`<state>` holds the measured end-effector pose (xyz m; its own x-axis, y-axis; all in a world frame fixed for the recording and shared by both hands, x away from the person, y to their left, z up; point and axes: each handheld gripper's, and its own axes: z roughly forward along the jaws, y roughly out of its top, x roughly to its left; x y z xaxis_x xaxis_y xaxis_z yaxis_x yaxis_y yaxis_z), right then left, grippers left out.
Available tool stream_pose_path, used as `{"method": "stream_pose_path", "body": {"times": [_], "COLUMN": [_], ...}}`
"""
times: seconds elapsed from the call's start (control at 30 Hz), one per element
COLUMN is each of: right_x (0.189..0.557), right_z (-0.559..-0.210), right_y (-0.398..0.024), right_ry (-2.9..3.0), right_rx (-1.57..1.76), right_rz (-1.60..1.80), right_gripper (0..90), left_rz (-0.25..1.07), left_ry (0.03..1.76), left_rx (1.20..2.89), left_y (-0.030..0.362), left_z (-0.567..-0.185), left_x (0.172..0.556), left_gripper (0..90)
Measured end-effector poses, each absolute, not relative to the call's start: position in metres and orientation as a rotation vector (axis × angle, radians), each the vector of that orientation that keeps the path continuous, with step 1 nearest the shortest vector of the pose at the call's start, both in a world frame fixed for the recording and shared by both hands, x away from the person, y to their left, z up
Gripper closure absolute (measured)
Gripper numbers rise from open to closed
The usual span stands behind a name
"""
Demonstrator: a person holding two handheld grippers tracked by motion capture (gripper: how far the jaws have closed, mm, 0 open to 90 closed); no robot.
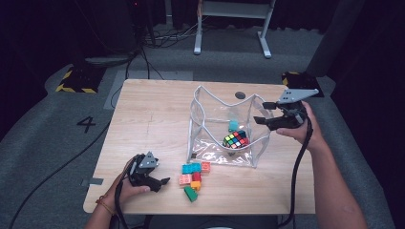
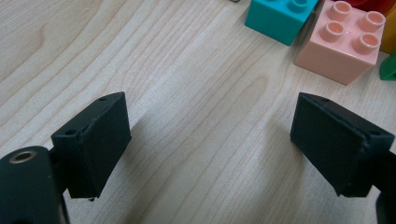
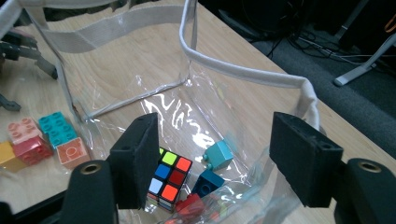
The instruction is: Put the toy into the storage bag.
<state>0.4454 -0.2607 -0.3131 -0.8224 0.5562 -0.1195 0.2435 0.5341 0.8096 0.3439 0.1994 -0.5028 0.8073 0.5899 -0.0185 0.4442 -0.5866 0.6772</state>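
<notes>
A clear plastic bag (image 1: 212,95) with a white rim (image 3: 243,72) stands open at mid-table. Inside it lie a colour cube (image 1: 236,140) (image 3: 168,179), a light teal block (image 3: 220,154), a dark teal block (image 3: 208,183) and a red piece (image 3: 189,205). My right gripper (image 1: 261,112) (image 3: 217,156) hangs open at the bag's right rim, with nothing pressed between its pads. Loose bricks (image 1: 193,176) lie in front of the bag. My left gripper (image 1: 160,183) (image 2: 210,140) rests open on the wood left of them, with a teal brick (image 2: 280,16) and a pink brick (image 2: 348,44) just beyond its jaws.
The wooden table (image 1: 143,109) has a round hole (image 1: 240,95) behind the bag. A green brick (image 2: 388,67) sits at the edge of the pile. Cables and white desk legs (image 1: 198,28) are on the grey floor beyond the table.
</notes>
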Motion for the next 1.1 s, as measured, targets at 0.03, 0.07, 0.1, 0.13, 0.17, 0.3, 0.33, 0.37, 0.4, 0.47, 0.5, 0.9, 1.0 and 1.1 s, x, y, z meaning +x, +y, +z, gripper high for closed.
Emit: {"method": "stream_pose_path", "body": {"times": [0.03,0.07,0.1,0.13,0.17,0.3,0.33,0.37,0.4,0.47,0.5,0.9,1.0,1.1], "right_x": [0.443,0.442,0.442,0.439,0.437,0.427,0.425,0.423,0.419,0.414,0.411,0.389,0.387,0.385], "right_z": [-0.313,-0.313,-0.312,-0.311,-0.310,-0.308,-0.308,-0.308,-0.308,-0.310,-0.311,-0.331,-0.338,-0.346], "right_y": [-0.263,-0.265,-0.267,-0.270,-0.272,-0.279,-0.280,-0.281,-0.283,-0.286,-0.288,-0.312,-0.313,-0.314], "right_ry": [2.401,2.397,2.392,2.384,2.374,2.334,2.329,2.325,2.318,2.309,2.300,2.269,2.276,2.285], "right_rx": [0.656,0.648,0.637,0.659,0.650,0.657,0.659,0.659,0.651,0.643,0.655,0.677,0.684,0.679], "right_rz": [1.209,1.209,1.209,1.225,1.236,1.256,1.256,1.250,1.242,1.242,1.249,1.259,1.246,1.225], "right_gripper": [32.6,31.8,31.2,30.8,30.3,29.6,29.6,29.6,29.5,29.5,29.6,29.6,29.6,29.6], "left_rz": [0.269,0.253,0.255,0.257,0.254,0.254,0.264,0.252,0.254,0.254,0.254,0.255,0.255,0.254], "left_ry": [0.764,0.768,0.771,0.766,0.771,0.771,0.767,0.772,0.771,0.771,0.771,0.771,0.771,0.771], "left_rx": [2.293,2.288,2.287,2.289,2.286,2.287,2.291,2.287,2.287,2.287,2.287,2.287,2.288,2.287], "left_y": [0.199,0.199,0.199,0.199,0.199,0.199,0.199,0.199,0.199,0.199,0.199,0.199,0.199,0.199], "left_z": [-0.503,-0.503,-0.503,-0.503,-0.503,-0.503,-0.503,-0.503,-0.503,-0.503,-0.503,-0.503,-0.503,-0.503], "left_x": [0.343,0.343,0.343,0.343,0.343,0.343,0.343,0.343,0.343,0.343,0.343,0.343,0.343,0.343], "left_gripper": [12.2,12.2,12.2,12.3,12.3,12.3,12.3,12.2,12.2,12.2,12.2,12.2,12.3,12.2]}}
